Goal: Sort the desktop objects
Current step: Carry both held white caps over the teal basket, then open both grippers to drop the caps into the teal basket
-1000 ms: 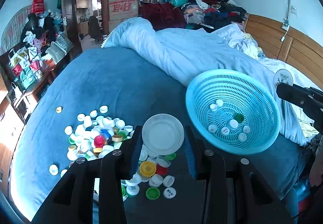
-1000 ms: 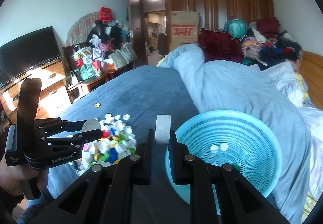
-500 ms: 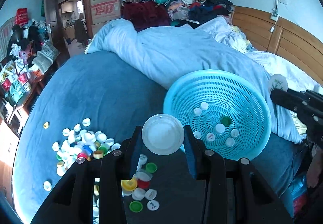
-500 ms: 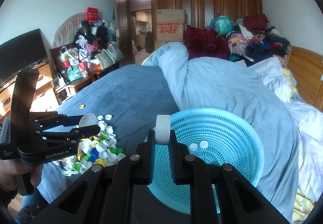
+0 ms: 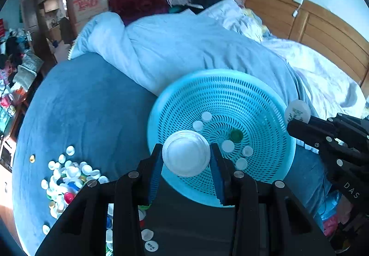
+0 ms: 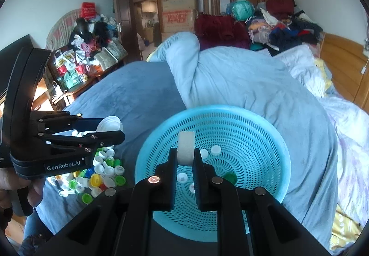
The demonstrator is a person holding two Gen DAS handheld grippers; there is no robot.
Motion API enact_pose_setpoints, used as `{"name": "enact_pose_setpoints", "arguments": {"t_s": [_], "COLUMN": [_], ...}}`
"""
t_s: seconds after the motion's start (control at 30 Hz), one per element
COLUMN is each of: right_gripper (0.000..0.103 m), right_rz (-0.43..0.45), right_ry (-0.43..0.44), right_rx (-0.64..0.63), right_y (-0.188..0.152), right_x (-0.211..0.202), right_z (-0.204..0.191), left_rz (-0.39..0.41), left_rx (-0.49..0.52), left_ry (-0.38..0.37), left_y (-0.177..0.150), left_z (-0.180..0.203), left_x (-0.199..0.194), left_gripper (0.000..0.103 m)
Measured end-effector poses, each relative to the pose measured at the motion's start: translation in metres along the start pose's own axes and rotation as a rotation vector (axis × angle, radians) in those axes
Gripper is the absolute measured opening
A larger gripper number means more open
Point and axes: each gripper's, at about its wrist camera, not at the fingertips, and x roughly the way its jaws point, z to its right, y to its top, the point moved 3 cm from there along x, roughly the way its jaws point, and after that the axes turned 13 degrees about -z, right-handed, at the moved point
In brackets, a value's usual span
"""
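Moved from above the cap pile (image 5: 69, 177) to over the turquoise basket (image 5: 265, 104): left gripper (image 5: 186, 160), clamped on a wide white lid (image 5: 185, 156); right gripper (image 6: 185, 156) likewise over basket, closed edge-on around a small white cap (image 6: 186, 148); several caps in basket bottom; pile near bed's left edge.

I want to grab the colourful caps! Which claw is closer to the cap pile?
Left. The left claw, holding a white lid, is right beside the cap pile. The right claw is over the basket, pinching a white cap.
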Motion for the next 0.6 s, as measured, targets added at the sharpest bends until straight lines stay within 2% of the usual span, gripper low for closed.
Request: {"name": "enact_pose_setpoints", "arguments": {"t_s": [0.3,0.47,0.6], "right_gripper": [0.014,0.014,0.014], "right_rz": [-0.145,-0.248,-0.291], "right_ry": [0.0,0.013,0.01], "right_rx": [0.032,0.056,0.075], "right_y": [-0.001,-0.011,-0.023], "right_x": [0.036,0.066,0.082], "right_z": [0.033,0.05,0.059], "left_rz": [-0.11,-0.177,-0.216], "left_rx": [0.041,0.066,0.071], "left_ry": [0.007,0.006,0.009], "left_y": [0.019,0.018,0.015], "left_z": [0.019,0.028,0.034], "left_x": [0.036,0.062,0.08], "left_gripper": [0.034,0.034,0.034]}}
